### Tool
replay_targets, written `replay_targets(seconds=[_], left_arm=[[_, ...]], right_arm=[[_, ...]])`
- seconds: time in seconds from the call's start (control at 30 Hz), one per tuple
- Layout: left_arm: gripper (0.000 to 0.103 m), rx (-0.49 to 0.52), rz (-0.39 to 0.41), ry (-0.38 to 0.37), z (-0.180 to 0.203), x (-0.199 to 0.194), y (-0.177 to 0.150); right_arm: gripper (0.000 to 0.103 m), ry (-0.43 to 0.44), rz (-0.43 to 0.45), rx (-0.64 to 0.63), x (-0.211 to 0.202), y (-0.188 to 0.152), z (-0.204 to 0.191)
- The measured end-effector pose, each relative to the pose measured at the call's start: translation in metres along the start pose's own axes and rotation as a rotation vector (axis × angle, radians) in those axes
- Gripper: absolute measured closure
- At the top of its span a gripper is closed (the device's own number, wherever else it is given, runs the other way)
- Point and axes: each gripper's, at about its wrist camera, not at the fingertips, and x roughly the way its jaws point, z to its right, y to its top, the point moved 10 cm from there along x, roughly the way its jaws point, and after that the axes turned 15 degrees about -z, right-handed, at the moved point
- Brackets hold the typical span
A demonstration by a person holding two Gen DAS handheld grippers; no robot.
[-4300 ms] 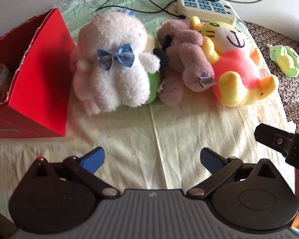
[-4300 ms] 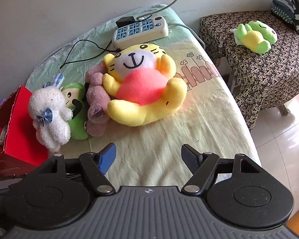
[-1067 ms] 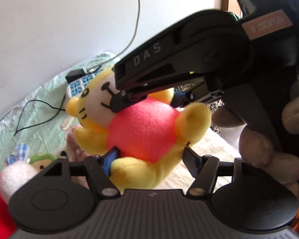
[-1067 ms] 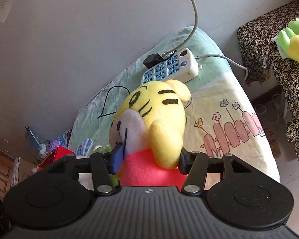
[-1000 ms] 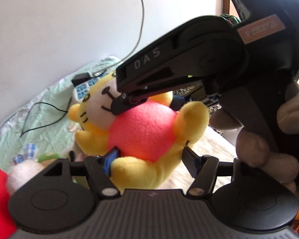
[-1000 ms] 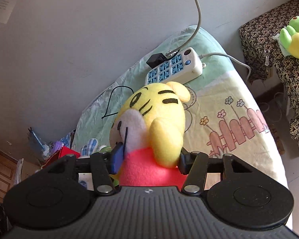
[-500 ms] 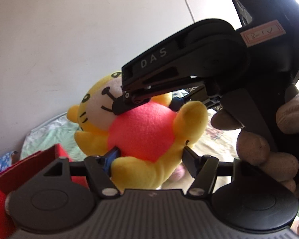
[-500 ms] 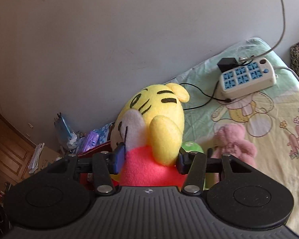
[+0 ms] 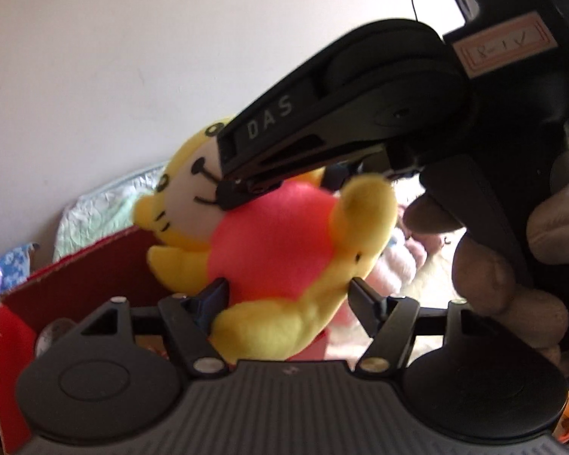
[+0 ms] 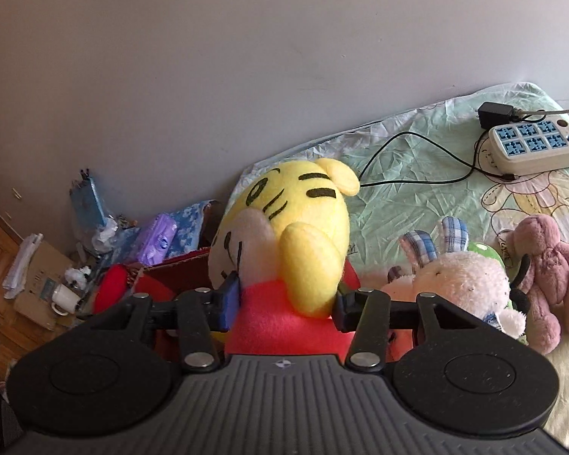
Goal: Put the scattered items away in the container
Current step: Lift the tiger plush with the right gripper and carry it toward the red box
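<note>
A yellow tiger plush point(image 9: 277, 250) with a red belly hangs in the air between both grippers. My left gripper point(image 9: 288, 295) grips its lower body and leg, and its jaws are opening slightly while the pads still touch the plush. My right gripper point(image 10: 286, 303) clamps the plush point(image 10: 299, 220) at the neck, its jaws closing tighter. In the left wrist view the right gripper point(image 9: 284, 185) reaches in from the upper right. The red box point(image 9: 87, 276) lies just below and behind the plush, with its rim point(image 10: 178, 269) showing past the head.
On the bed sheet to the right lie a white bunny point(image 10: 459, 280), a green plush point(image 10: 485, 250) and a mauve dog point(image 10: 546, 258). A power strip point(image 10: 535, 144) with cables sits at the back. Clutter lies on the floor at left. A person's hand point(image 9: 512, 276) holds the right gripper.
Both grippers have carried the tiger plush leftward off the bed's middle to above the red box. The other plush toys now lie to the right of it.
</note>
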Motion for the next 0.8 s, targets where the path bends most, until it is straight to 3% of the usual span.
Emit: replay_targets(seconds=[0.33, 0.47, 0.57, 0.63, 0.8], left_arm=[[0.032, -0.004, -0.014, -0.041, -0.055, -0.002, -0.038], [0.035, -0.1, -0.031, -0.072, -0.085, -0.006, -0.049], [0.048, -0.21, -0.051, -0.096, -0.103, -0.01, -0.053], [0.05, -0.279, -0.063, -0.096, -0.117, -0.006, -0.054], [0.05, -0.343, -0.151, -0.017, -0.12, -0.008, -0.055]], right_arm=[[0.055, -0.292, 0.043, -0.13, 0.021, -0.003, -0.033], [0.055, -0.382, 0.057, -0.197, 0.031, -0.006, -0.052], [0.055, -0.437, 0.071, -0.24, 0.041, -0.008, -0.062], [0.055, -0.449, 0.075, -0.27, 0.048, -0.012, -0.068], [0.056, -0.515, 0.085, -0.332, 0.066, -0.026, -0.059]])
